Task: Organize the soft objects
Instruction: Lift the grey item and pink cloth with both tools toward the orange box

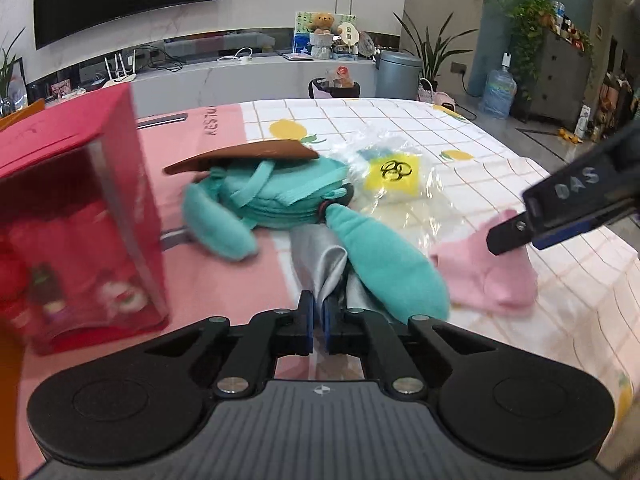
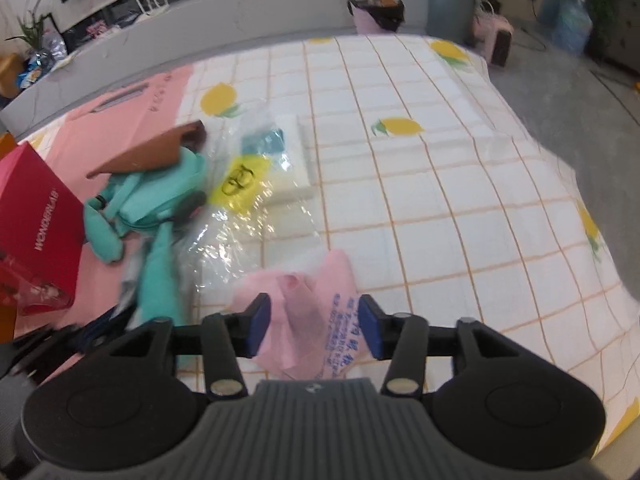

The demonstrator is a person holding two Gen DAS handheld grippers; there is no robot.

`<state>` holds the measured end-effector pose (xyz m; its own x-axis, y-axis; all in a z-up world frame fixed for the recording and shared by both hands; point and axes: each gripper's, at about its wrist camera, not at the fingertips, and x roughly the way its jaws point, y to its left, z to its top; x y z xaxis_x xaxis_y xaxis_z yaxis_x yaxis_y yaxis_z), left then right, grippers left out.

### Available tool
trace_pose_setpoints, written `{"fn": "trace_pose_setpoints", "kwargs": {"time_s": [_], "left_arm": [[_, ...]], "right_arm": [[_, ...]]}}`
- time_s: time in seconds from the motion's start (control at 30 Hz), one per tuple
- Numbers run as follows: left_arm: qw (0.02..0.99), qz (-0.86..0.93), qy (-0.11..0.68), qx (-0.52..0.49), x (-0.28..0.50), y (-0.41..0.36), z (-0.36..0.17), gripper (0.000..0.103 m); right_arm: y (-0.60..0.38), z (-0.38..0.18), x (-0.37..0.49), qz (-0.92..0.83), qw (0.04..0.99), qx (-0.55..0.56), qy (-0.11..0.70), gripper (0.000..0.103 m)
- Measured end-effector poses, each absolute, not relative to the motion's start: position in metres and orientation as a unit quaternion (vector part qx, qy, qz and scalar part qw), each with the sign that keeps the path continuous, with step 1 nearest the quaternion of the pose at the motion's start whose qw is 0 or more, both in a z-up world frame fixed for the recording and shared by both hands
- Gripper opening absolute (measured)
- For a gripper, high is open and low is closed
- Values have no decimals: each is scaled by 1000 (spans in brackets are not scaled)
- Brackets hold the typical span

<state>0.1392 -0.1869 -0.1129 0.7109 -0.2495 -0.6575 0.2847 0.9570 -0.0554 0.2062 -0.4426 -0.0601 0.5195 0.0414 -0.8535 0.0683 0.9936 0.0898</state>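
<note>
1. While my left gripper [image 1: 319,312] rests low over the counter [image 1: 500,160], its jaws pinch a fold of silver cloth [image 1: 320,260] beside the teal plush [image 1: 280,204].
2. My right gripper [image 2: 314,330] has jaws spread, the pink cloth [image 2: 296,292] lying loose between them.
3. A red box [image 1: 80,208] stands left.

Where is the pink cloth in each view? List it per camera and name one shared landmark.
Left wrist view: pink cloth lies right of centre, under the right gripper.
Right wrist view: pink cloth sits at bottom centre, between the open fingers of the right gripper.
Shared landmark: the yellow label with black rings on the plastic bag.
</note>
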Motion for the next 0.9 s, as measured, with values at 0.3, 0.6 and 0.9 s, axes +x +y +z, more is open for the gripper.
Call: {"fn": "trace_pose_setpoints", "kwargs": {"time_s": [0.3,0.6,0.9], "left_arm": [[919,-144,366,18,111,-153,-97,5],[924,-165,344,-13,98,-125,-82,4],[920,-155,357,-45,105,-112,-82,4]], "right_arm": [[-420,-81,215,0,851,10,525,57],[-416,-85,214,-7,856,-10,517,48],[-403,-81,206,2,857,-58,511,6]]}}
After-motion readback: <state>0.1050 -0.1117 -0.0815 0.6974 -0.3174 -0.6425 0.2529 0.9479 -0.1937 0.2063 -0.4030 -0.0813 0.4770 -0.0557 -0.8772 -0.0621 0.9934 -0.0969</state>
